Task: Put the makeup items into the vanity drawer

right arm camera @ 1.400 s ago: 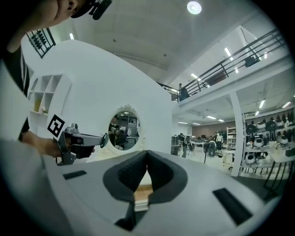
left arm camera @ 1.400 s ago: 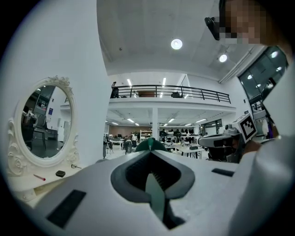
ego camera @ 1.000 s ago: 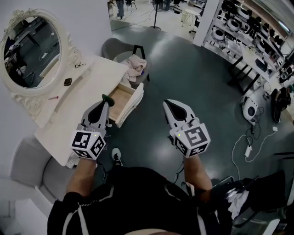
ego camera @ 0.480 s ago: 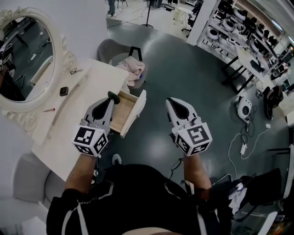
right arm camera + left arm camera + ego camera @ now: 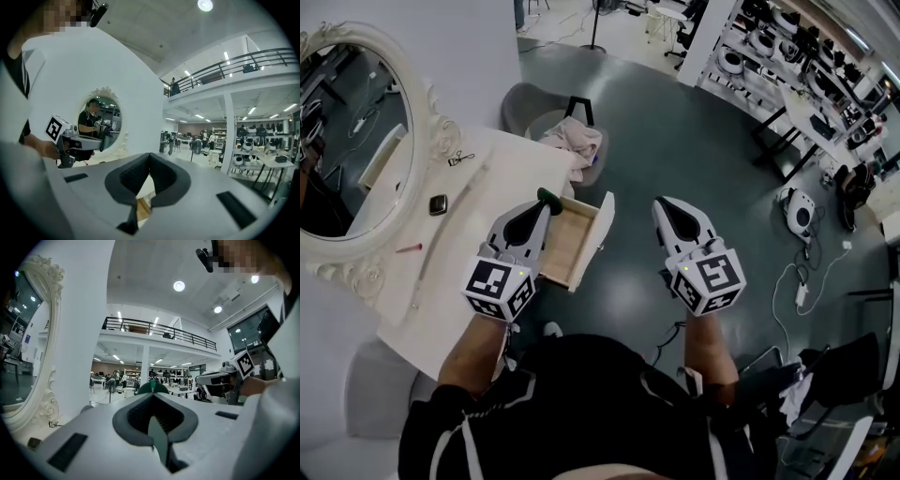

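The white vanity (image 5: pixel 422 300) stands at the left with its wooden drawer (image 5: pixel 574 242) pulled open and showing a bare bottom. On the top lie a small dark compact (image 5: pixel 438 203), a thin pink pencil (image 5: pixel 408 248) and a dark clip (image 5: pixel 461 158). My left gripper (image 5: pixel 546 199) hovers at the drawer's back left corner, shut, with a small dark green rounded item (image 5: pixel 151 387) at its tips. My right gripper (image 5: pixel 666 204) hangs over the floor to the right of the drawer, shut and empty; its closed jaws (image 5: pixel 150 154) show nothing between them.
A round mirror (image 5: pixel 347 150) in an ornate white frame stands behind the vanity. A grey chair with a pink cloth (image 5: pixel 574 141) sits beyond the drawer. Another grey seat (image 5: pixel 380 403) is at the lower left. Cables (image 5: pixel 797 291) and a white device (image 5: pixel 792 208) lie on the floor at right.
The head view has shifted, so vanity, drawer and both grippers sit a little further right in frame. Both grippers stay shut, the left one still at the drawer's corner.
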{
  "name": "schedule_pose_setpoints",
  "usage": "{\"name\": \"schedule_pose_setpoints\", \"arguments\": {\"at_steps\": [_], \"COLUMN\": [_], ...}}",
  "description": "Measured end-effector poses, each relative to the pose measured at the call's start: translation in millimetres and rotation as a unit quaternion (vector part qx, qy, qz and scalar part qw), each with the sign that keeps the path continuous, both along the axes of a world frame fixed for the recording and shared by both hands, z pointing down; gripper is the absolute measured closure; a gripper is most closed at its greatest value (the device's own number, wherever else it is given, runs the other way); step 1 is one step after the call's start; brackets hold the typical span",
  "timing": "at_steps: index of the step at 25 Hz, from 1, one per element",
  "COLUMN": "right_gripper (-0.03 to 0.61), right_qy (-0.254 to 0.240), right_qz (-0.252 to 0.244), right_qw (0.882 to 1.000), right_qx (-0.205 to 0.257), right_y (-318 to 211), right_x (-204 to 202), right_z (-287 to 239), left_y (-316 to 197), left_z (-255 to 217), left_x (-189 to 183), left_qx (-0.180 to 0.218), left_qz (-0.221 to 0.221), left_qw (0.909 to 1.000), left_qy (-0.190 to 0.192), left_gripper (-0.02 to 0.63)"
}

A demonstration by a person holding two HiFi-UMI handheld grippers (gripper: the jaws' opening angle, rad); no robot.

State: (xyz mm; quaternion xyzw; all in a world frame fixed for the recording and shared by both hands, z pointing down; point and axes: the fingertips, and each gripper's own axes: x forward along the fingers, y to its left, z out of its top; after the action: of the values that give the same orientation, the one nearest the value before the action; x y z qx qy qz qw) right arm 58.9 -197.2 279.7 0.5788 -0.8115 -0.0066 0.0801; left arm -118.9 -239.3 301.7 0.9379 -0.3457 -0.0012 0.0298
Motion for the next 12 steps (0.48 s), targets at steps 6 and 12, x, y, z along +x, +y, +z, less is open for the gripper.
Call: {"name": "schedule_pose_setpoints", "arguments": {"at_steps": [6,12], "right_gripper": [0.573,0.572], "right_qy": [-0.003,-0.003], "right_qz": [0.016,0.009], "right_qw": [1.000,1.000], "right_qx": [-0.009,-0.022], "right_y": [-23.0,-46.3], "right_x": [-20.5,-17.7], "right_z": [9.2,21.7], "left_y": [-30.1,-54.3], "left_z": [19.5,51.6], "left_x": [-14.7,-4.1], "left_qx": [-0.019,-0.054], "left_qz": [0.027,0.028], "left_qw": [0.9994,0.9980], "left_qy": [-0.006,-0.020], "left_gripper": [0.611,0.611]}}
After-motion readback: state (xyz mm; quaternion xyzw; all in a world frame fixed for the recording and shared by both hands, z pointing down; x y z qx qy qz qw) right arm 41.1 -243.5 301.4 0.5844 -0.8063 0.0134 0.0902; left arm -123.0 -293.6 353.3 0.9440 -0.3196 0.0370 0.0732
